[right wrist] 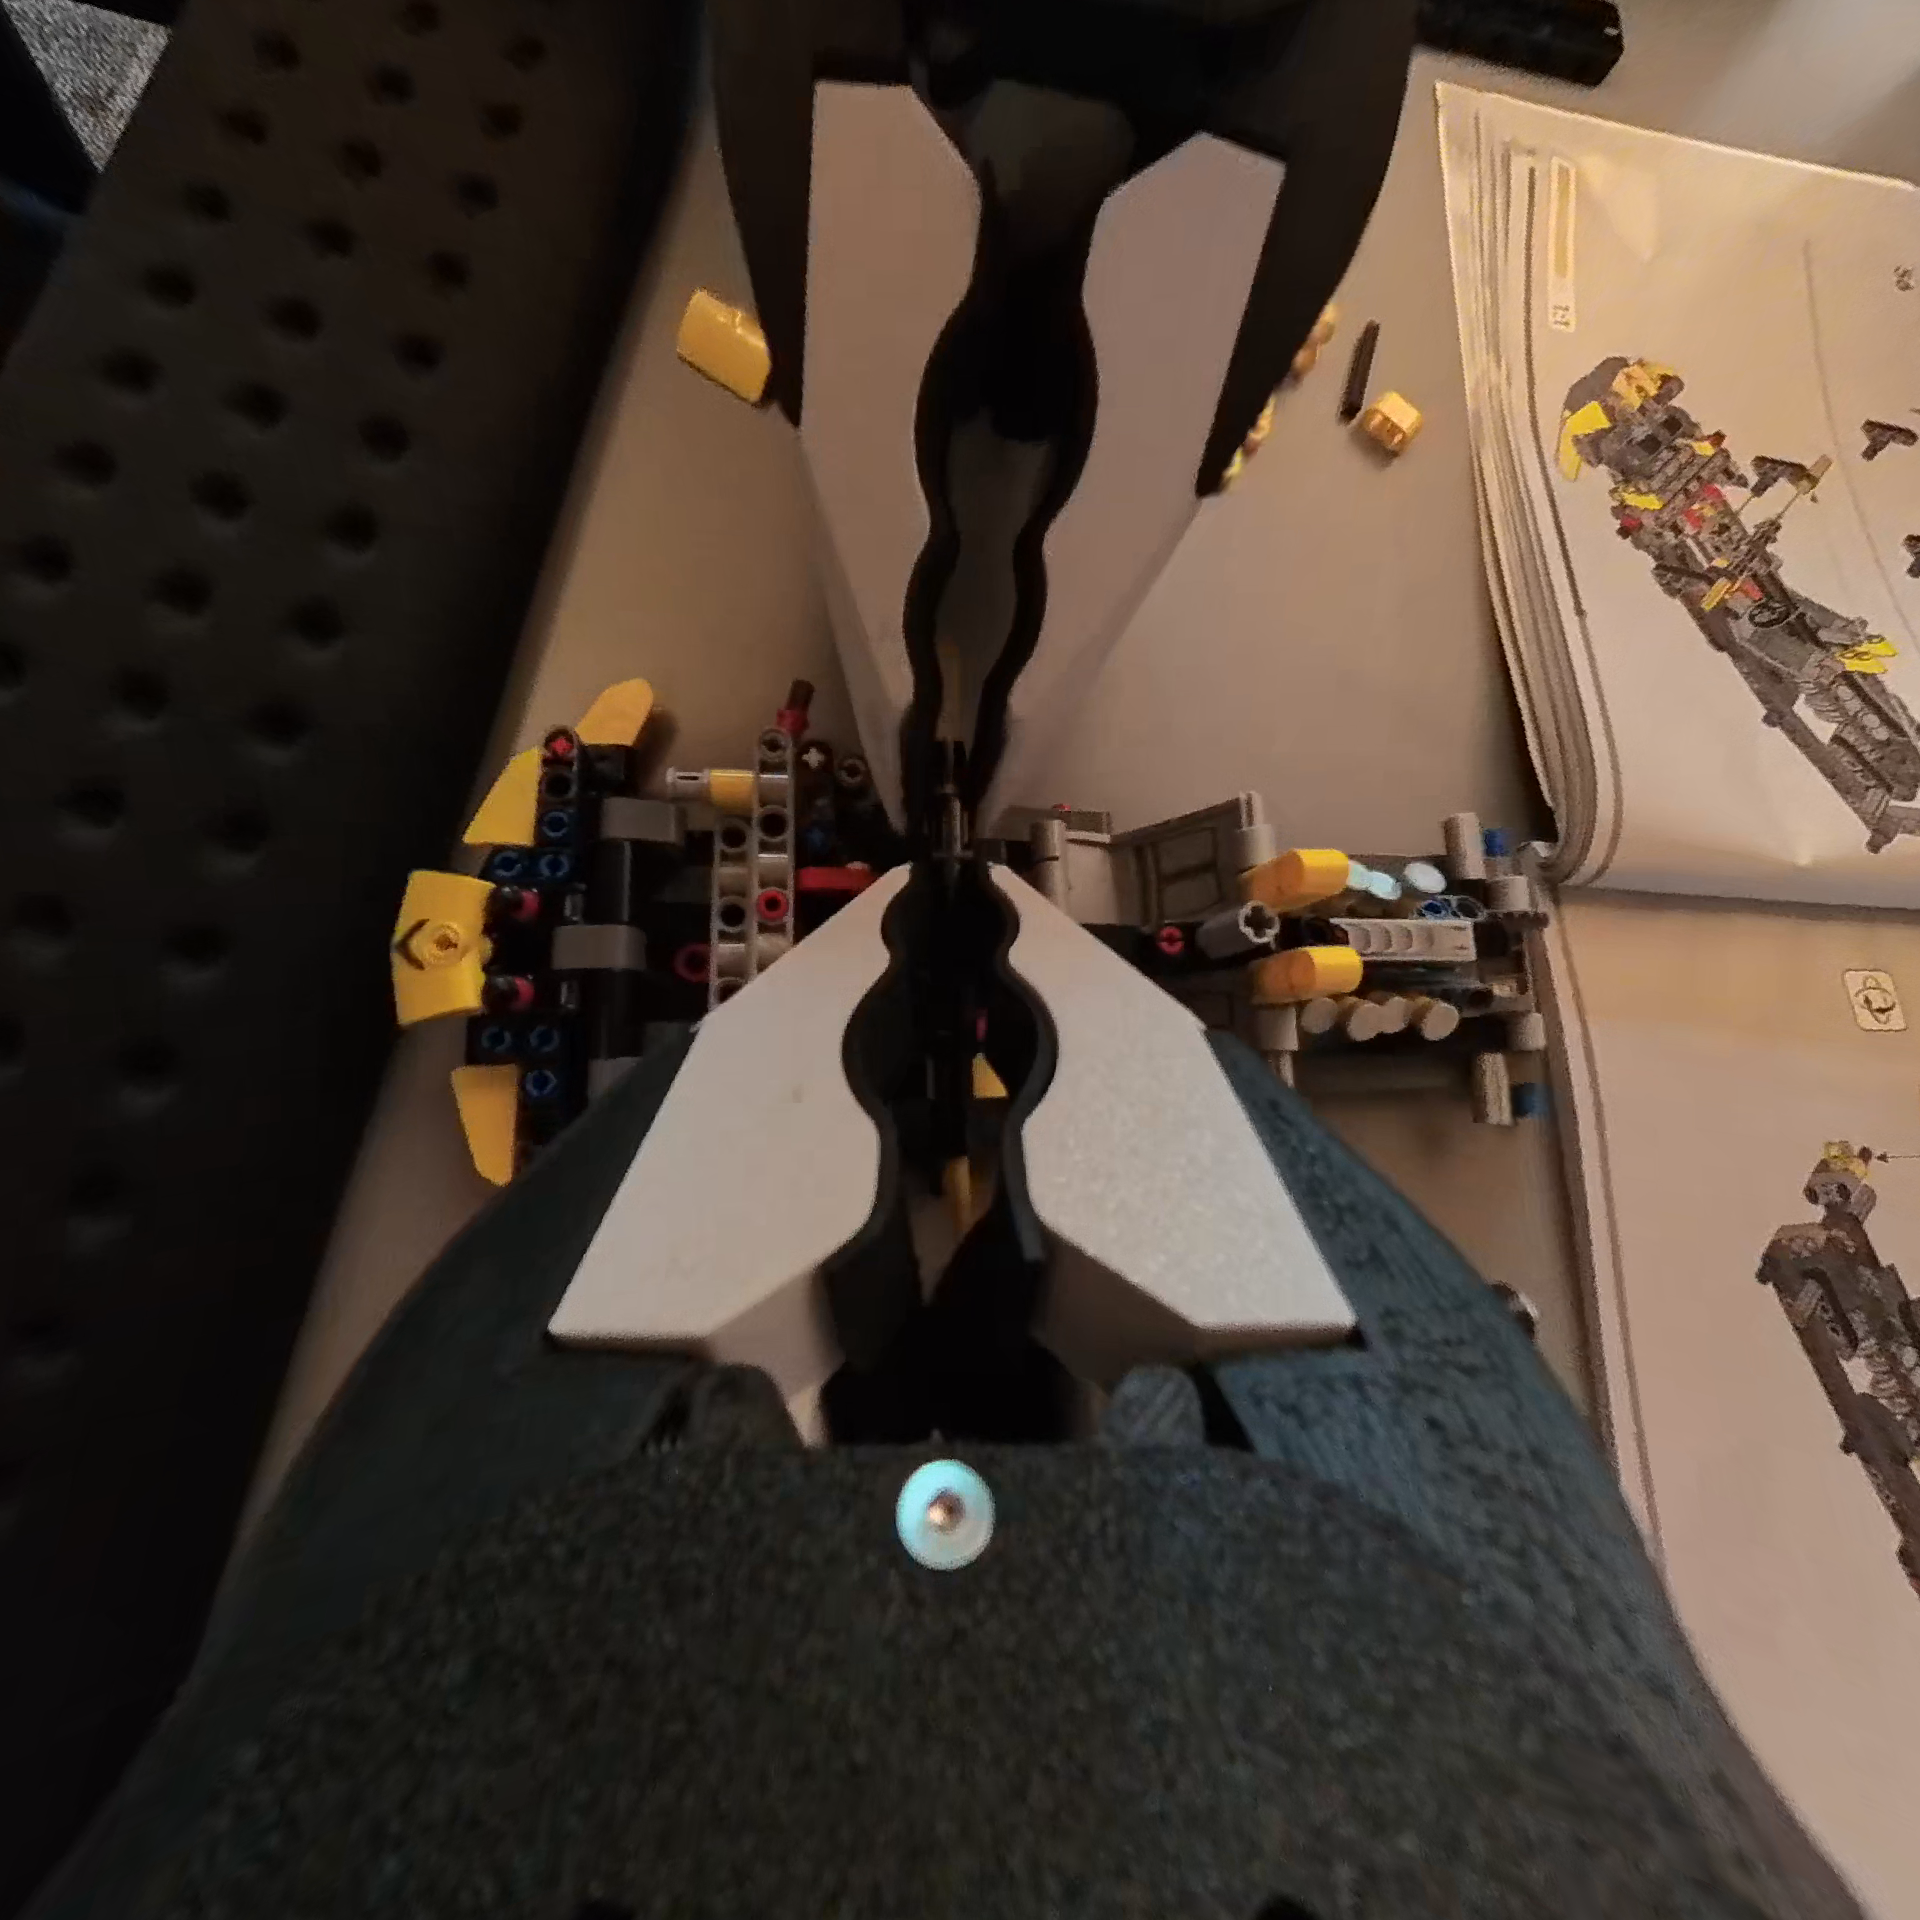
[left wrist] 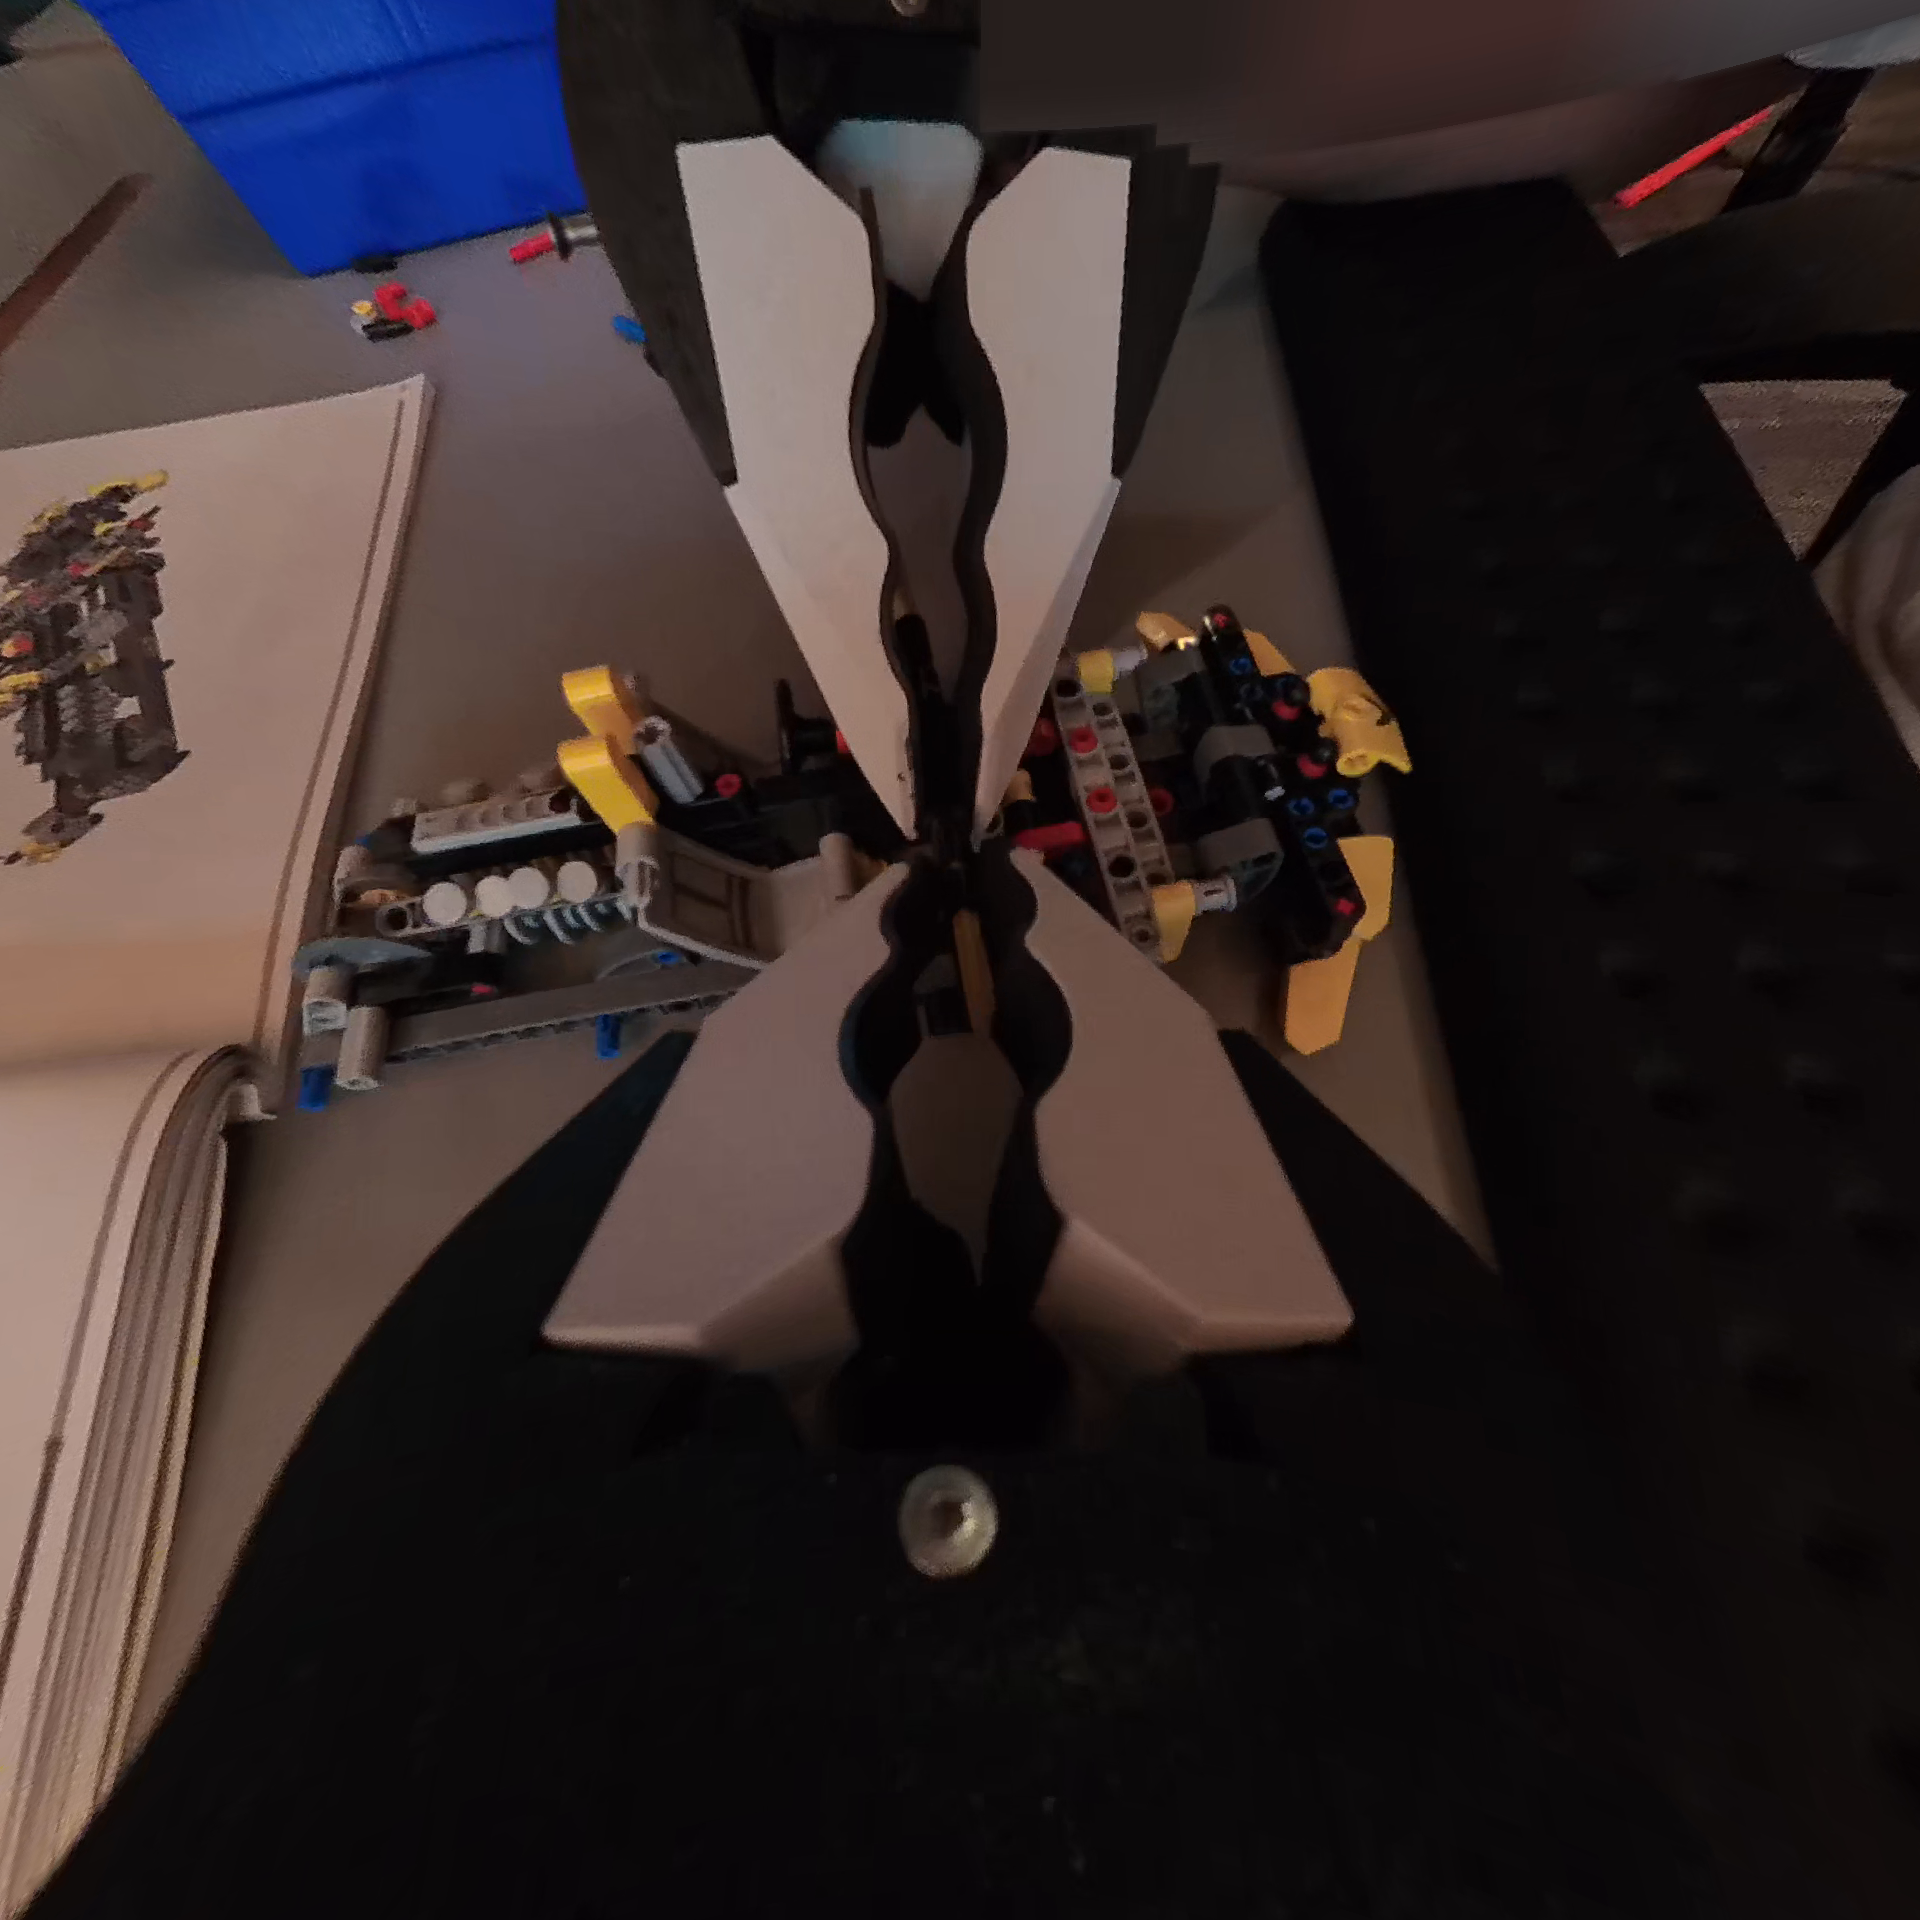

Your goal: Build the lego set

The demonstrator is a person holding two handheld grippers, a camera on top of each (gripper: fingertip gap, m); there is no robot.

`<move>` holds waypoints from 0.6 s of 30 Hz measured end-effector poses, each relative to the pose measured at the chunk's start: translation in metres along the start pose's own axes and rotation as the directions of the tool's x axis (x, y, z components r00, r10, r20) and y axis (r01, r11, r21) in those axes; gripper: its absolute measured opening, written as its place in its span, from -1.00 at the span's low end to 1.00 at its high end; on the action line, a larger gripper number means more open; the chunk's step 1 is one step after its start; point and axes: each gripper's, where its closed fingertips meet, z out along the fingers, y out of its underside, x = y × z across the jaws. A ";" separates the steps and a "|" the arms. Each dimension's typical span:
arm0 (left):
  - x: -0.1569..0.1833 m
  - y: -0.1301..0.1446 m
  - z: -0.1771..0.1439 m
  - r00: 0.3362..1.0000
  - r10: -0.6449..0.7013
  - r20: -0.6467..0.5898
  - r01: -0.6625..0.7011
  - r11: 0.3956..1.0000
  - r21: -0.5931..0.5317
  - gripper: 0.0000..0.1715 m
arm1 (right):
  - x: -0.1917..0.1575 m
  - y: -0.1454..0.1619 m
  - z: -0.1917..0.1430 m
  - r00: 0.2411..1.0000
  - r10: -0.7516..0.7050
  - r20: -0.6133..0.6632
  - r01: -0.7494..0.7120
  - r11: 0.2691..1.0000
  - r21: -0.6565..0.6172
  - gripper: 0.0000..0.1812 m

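Note:
A grey, black and yellow Lego model lies on the table under both grippers; it also shows in the right wrist view. The two grippers meet tip to tip above its middle. My left gripper is shut on a thin yellow and black piece. My right gripper is shut on a thin black piece with a yellow end. A small black part sits between the meeting tips. The model's middle is hidden behind the fingers.
An open instruction book lies beside the model, also in the right wrist view. A black perforated surface borders the other side. Loose yellow pieces, a black pin, red parts and a blue bin lie around. Left and right tips are no more than a few centimetres apart. The black pin is about 20 cm from both grippers' fingertips.

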 end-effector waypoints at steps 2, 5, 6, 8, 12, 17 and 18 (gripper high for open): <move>0.000 0.002 -0.006 1.000 -0.013 -0.004 0.013 1.000 0.005 -0.95 | 0.000 0.000 0.000 1.000 0.012 0.004 -0.012 1.000 0.006 -0.92; 0.001 0.004 -0.008 1.000 -0.003 -0.013 0.003 1.000 -0.002 -0.96 | 0.002 0.001 -0.001 1.000 0.021 -0.002 -0.021 1.000 0.014 -0.92; 0.001 0.004 -0.008 1.000 0.000 -0.010 0.000 1.000 0.002 -0.96 | 0.001 0.001 -0.001 1.000 0.020 -0.004 -0.020 1.000 0.014 -0.92; 0.001 0.005 -0.008 1.000 -0.002 -0.008 0.002 1.000 0.006 -0.96 | 0.002 0.001 -0.001 1.000 0.022 -0.011 -0.022 1.000 0.018 -0.92; 0.000 0.010 -0.008 0.999 -0.040 -0.016 0.039 0.999 -0.016 -0.95 | 0.003 0.002 -0.002 0.999 0.040 -0.017 -0.039 0.998 0.040 -0.92; -0.007 0.014 -0.005 0.998 -0.050 0.027 0.052 0.998 -0.044 -0.95 | 0.010 0.004 -0.004 0.997 0.075 -0.032 -0.073 0.995 0.061 -0.92; -0.007 0.014 -0.004 0.998 -0.065 0.021 0.066 0.997 -0.042 -0.95 | 0.010 0.004 -0.004 0.996 0.086 -0.025 -0.084 0.994 0.071 -0.92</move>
